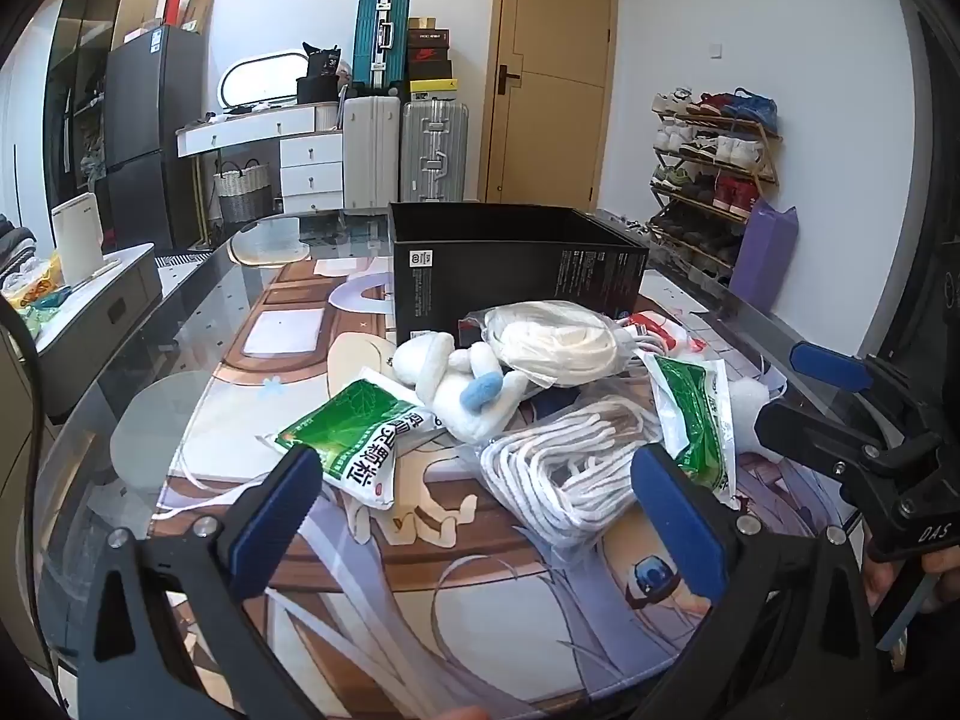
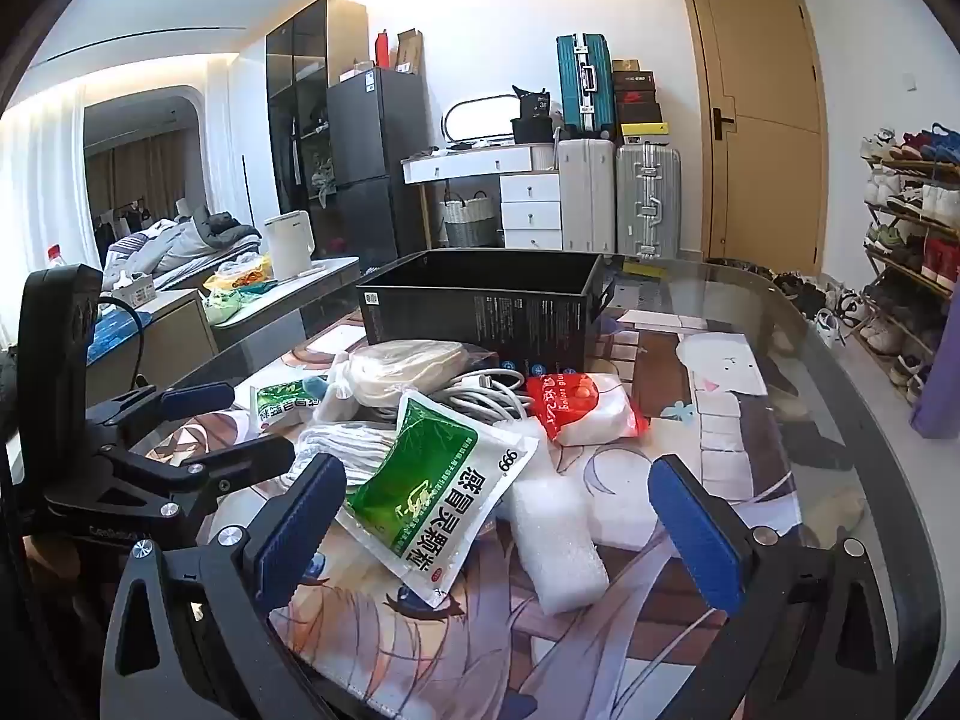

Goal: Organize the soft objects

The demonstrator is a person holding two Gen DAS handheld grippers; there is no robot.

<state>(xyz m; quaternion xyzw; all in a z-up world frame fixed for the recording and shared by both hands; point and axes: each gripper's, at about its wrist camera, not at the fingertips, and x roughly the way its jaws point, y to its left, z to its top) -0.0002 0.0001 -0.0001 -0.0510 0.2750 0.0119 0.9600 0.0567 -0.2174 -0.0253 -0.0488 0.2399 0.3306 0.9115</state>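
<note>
1. The left gripper (image 1: 474, 516) hangs over the near part of the table with its jaws spread wide and nothing between the blue pads (image 1: 273, 519).
2. Just past its right finger lies a bag of white rope (image 1: 564, 468), and just past its left finger a green and white packet (image 1: 354, 438), both flat on the printed mat (image 1: 480, 618).
3. Behind these a white plush toy (image 1: 465, 384) with a blue patch lies partly on the packet, and behind that a second bag of coiled white cord (image 1: 552, 345) rests close against the black box (image 1: 516, 267).
4. The right gripper (image 2: 504, 534) is also wide open and holds nothing.
5. Between its fingers, on the mat, lie a second green and white packet (image 2: 432, 498) and a white foam block (image 2: 558, 546); the packet overlaps the block's far left edge.
6. Further out sit a red and white packet (image 2: 585, 408), a white cable (image 2: 486, 396), and the rope bag to the left.
7. The black box stands open-topped at the far side of the pile, on the glass table (image 2: 840, 390).
8. Each gripper shows at the side of the other's view: the right one at the right edge of the left wrist view, the left one at the left edge of the right wrist view.
9. Beyond the table are suitcases (image 1: 432, 147), a wooden door (image 1: 546, 72) and a shoe rack (image 1: 714, 162).
</note>
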